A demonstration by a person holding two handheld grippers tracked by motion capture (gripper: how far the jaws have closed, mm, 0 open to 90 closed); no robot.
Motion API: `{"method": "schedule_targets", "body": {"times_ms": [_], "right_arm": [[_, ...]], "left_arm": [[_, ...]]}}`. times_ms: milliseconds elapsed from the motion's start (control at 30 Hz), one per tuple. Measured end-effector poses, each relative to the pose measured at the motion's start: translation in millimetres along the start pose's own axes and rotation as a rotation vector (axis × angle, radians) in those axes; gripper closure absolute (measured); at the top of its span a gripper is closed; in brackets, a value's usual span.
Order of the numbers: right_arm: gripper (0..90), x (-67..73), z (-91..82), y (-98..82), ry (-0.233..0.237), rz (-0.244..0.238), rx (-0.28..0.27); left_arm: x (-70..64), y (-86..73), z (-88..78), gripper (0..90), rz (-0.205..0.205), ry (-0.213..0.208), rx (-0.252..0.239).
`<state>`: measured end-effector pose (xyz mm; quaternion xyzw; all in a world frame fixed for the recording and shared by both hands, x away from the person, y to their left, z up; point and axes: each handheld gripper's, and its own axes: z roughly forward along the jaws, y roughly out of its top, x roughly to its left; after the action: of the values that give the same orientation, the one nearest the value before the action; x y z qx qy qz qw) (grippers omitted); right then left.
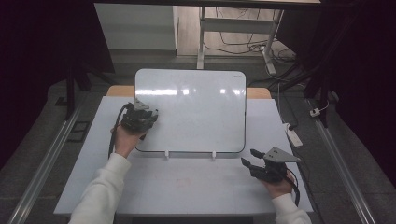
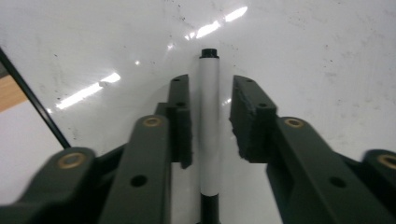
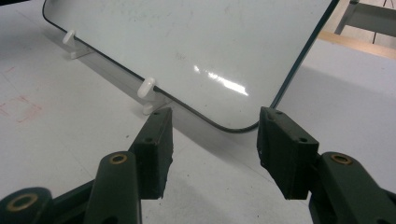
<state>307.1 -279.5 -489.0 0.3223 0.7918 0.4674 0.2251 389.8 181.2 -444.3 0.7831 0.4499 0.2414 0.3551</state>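
A white marker (image 2: pixel 208 140) with a black tip lies against the whiteboard (image 2: pixel 303 46), between the jaws of my left gripper (image 2: pixel 210 80). The left pad sits close beside its barrel and a clear gap shows at the right pad, so the gripper is open. In the high view my left gripper (image 1: pixel 150 115) is at the left part of the tilted whiteboard (image 1: pixel 196 112). My right gripper (image 1: pixel 247 157) stands open over the table near the board's lower right corner. In the right gripper view, nothing is between the open jaws of the right gripper (image 3: pixel 215 116), facing the whiteboard (image 3: pixel 187 46).
The board rests on two white clips (image 1: pixel 166 154) (image 1: pixel 214 154) on a grey table (image 1: pixel 187 186). Faint red marks show on the tabletop (image 3: pixel 23 109). A white power strip (image 1: pixel 294 135) lies on the floor to the right, and desk legs with cables stand behind.
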Motion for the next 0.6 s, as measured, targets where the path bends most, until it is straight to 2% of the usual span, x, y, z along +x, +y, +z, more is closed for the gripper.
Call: {"method": "schedule_targets", "body": {"times_ms": [167, 300, 400, 600], "right_arm": [[45.7, -0.2, -0.2, -0.1, -0.001, 0.002, 0.000], [45.7, -1.1, -0.2, -0.6, -0.004, 0.004, 0.001], [45.6, -2.1, 0.2, -1.4, -0.004, 0.008, 0.004], [45.5, -2.6, -0.5, -1.5, -0.005, 0.010, 0.002]], "left_arm": [[1.9, -1.0, -7.9, 52.3, 0.002, 0.002, -0.037], [5.5, -5.6, -17.4, 44.0, -0.022, -0.003, -0.073], [7.7, -11.4, -23.1, 40.1, -0.038, -0.007, -0.087], [6.9, -29.9, -38.4, 36.7, -0.027, -0.035, -0.103]]}}
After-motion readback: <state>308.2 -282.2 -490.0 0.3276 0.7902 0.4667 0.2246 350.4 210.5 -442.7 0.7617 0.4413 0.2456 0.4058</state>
